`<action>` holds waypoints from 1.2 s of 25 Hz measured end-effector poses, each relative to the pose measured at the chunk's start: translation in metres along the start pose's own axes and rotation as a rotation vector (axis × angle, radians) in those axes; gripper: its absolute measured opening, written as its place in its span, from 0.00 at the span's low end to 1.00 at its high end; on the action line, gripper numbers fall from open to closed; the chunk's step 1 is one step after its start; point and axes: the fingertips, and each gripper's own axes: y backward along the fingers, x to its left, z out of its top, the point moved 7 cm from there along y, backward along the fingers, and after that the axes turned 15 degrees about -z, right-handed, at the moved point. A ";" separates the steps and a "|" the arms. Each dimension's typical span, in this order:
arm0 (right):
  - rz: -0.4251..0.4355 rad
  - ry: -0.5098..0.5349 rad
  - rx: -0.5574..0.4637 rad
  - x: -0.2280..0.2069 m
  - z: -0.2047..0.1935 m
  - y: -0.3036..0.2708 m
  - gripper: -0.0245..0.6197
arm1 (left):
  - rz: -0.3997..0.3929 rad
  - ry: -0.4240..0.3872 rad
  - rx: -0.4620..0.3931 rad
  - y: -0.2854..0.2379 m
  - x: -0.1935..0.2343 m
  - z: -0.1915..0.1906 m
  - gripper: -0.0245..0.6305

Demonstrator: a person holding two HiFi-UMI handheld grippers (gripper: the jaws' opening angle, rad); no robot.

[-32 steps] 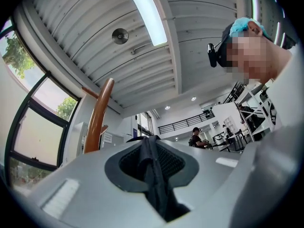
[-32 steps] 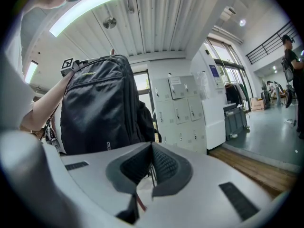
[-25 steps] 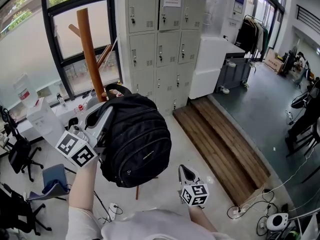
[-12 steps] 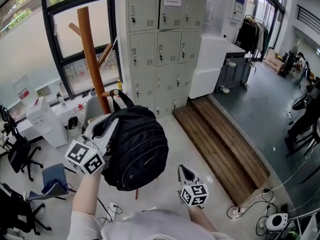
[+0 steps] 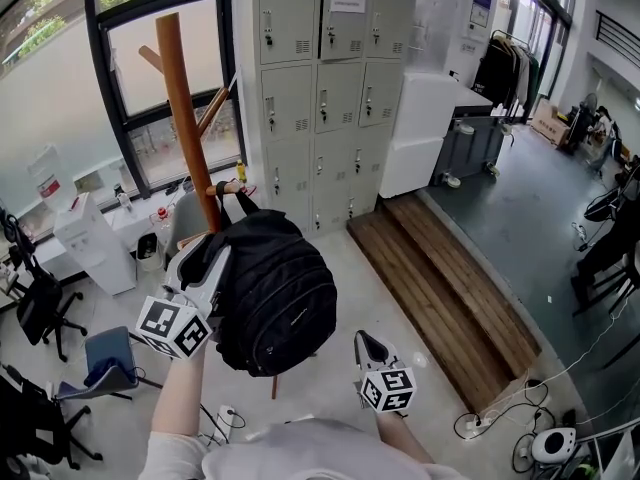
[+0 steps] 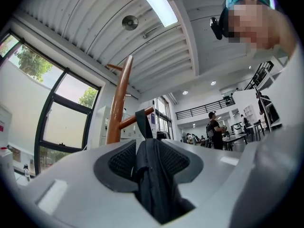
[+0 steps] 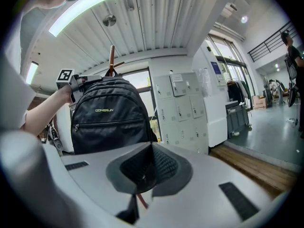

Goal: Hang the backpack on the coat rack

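The black backpack [image 5: 275, 293] hangs in the air in front of the wooden coat rack [image 5: 185, 118]. My left gripper [image 5: 203, 266] is shut on its top strap [image 6: 152, 175]. That strap's loop [image 6: 141, 122] reaches up to a side peg [image 6: 135, 119] of the rack and seems to lie over it. From the right gripper view the backpack [image 7: 110, 122] faces me, with the rack's top [image 7: 112, 58] behind it. My right gripper [image 5: 371, 349] is low, right of the bag and apart from it. Its jaws [image 7: 151, 148] are shut and hold nothing.
Grey lockers [image 5: 320, 88] stand right behind the rack, with a white cabinet [image 5: 425, 133] to their right. A wooden step [image 5: 440, 288] runs along the right. An office chair [image 5: 35, 313] and a white unit [image 5: 95, 248] are on the left by the window.
My left gripper has carried the backpack lower and closer to the rack, and the strap loop now reaches the side peg. The right gripper has stayed put.
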 end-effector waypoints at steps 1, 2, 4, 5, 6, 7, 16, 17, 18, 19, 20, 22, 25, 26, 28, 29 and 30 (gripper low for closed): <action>0.000 0.000 0.001 0.000 -0.001 0.000 0.05 | 0.002 -0.009 0.004 0.003 -0.001 0.000 0.26; 0.000 0.000 0.003 0.000 -0.001 0.000 0.05 | 0.004 -0.019 0.011 0.005 -0.003 -0.001 0.27; -0.002 0.001 0.008 -0.001 -0.002 0.000 0.05 | 0.009 -0.037 0.029 0.011 -0.006 -0.004 0.29; -0.003 0.002 0.010 -0.001 -0.003 -0.001 0.05 | 0.012 -0.042 0.035 0.014 -0.008 -0.006 0.30; -0.003 0.003 0.011 -0.001 -0.003 -0.001 0.05 | 0.015 -0.045 0.040 0.018 -0.010 -0.009 0.30; -0.003 0.004 0.012 0.000 -0.003 -0.001 0.05 | 0.015 -0.046 0.044 0.021 -0.013 -0.011 0.30; 0.013 0.011 0.009 0.004 -0.001 -0.004 0.05 | 0.057 -0.069 0.068 0.063 -0.050 -0.040 0.30; 0.016 0.013 0.009 0.005 -0.001 -0.004 0.05 | 0.065 -0.060 0.069 0.067 -0.054 -0.047 0.30; 0.019 0.014 0.010 0.006 0.000 -0.005 0.05 | 0.073 -0.050 0.066 0.071 -0.057 -0.052 0.30; 0.022 0.016 0.010 0.006 0.000 -0.005 0.05 | 0.082 -0.041 0.062 0.074 -0.060 -0.058 0.29; 0.025 0.017 0.010 0.007 0.000 -0.005 0.05 | 0.093 -0.032 0.058 0.078 -0.062 -0.064 0.28; 0.033 0.020 0.009 0.009 0.001 -0.005 0.05 | 0.123 -0.009 0.048 0.087 -0.067 -0.075 0.18; 0.045 0.023 0.004 0.011 0.004 -0.002 0.05 | 0.163 0.027 0.038 0.098 -0.072 -0.089 0.06; 0.047 0.024 0.001 0.011 0.005 -0.001 0.05 | 0.171 0.031 0.046 0.100 -0.073 -0.093 0.05; 0.051 0.024 -0.003 0.012 0.006 0.001 0.05 | 0.183 0.030 0.075 0.102 -0.075 -0.101 0.05; 0.053 0.023 -0.005 0.013 0.006 0.001 0.05 | 0.189 0.028 0.091 0.103 -0.076 -0.105 0.05; 0.055 0.022 -0.007 0.013 0.007 0.002 0.05 | 0.193 0.027 0.105 0.104 -0.076 -0.110 0.05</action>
